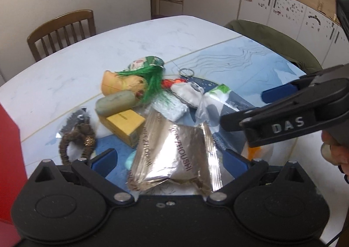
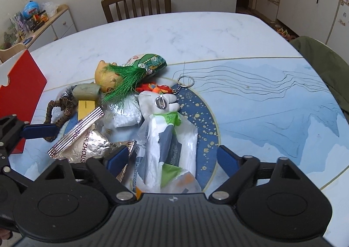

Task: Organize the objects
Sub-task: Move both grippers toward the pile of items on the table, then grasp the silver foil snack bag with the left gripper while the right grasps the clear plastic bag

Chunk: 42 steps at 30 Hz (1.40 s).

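Clutter on a marble table (image 2: pixel 196 28) with a blue mat (image 2: pixel 272 102).
Left gripper (image 1: pixel 169 157) and right gripper (image 2: pixel 172 157) both gape wide, empty; chair (image 2: pixel 137 0) and cabinets (image 1: pixel 283 6) behind.

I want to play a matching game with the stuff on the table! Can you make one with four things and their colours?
Things:
1. shiny crinkled foil packet
2. small cardboard box
3. tuft of stringy doll hair
4. braided cord loop

Colours:
A. green
B. brown
C. silver
D. yellow

Pairs: 1-C, 2-D, 3-A, 4-B
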Each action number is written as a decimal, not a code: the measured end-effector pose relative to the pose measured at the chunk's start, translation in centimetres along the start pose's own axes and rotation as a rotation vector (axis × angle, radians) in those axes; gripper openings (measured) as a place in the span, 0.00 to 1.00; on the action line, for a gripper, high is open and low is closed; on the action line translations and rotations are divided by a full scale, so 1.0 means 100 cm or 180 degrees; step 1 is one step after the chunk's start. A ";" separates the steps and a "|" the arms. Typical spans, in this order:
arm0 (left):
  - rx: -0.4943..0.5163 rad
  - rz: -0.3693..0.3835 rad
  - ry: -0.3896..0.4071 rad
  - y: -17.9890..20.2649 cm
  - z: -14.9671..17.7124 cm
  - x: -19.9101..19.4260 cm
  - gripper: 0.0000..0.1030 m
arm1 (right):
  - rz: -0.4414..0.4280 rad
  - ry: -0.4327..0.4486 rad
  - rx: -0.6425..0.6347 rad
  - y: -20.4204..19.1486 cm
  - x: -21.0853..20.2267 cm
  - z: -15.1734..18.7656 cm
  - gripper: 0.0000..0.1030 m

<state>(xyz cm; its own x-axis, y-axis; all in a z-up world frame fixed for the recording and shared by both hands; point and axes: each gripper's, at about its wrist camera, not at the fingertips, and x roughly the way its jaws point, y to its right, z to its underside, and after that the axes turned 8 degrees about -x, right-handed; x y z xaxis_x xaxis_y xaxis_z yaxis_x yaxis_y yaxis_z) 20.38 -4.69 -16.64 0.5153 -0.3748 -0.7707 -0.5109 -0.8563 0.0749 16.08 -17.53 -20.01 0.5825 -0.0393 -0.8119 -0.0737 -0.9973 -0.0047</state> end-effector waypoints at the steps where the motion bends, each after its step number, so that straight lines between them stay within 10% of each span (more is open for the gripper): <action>1: 0.0046 0.0002 -0.0002 0.002 0.000 0.002 0.99 | -0.0009 -0.0008 -0.0001 0.000 0.002 -0.001 0.82; 18: 0.0346 -0.0229 0.0016 0.016 0.003 0.017 0.76 | -0.0181 -0.0135 0.0152 0.001 0.019 0.000 0.45; 42: 0.0274 -0.0490 -0.0012 0.039 0.008 -0.001 0.50 | -0.0352 0.0075 0.0168 0.022 -0.017 0.012 0.23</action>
<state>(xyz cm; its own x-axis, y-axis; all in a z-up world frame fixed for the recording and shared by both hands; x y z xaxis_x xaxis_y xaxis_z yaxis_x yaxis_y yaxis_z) 17.78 -7.65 -16.77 0.5895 -0.2402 -0.7712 -0.4834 -0.8698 -0.0986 13.97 -19.53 -19.32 0.6083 0.0687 -0.7908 -0.0501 -0.9909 -0.1247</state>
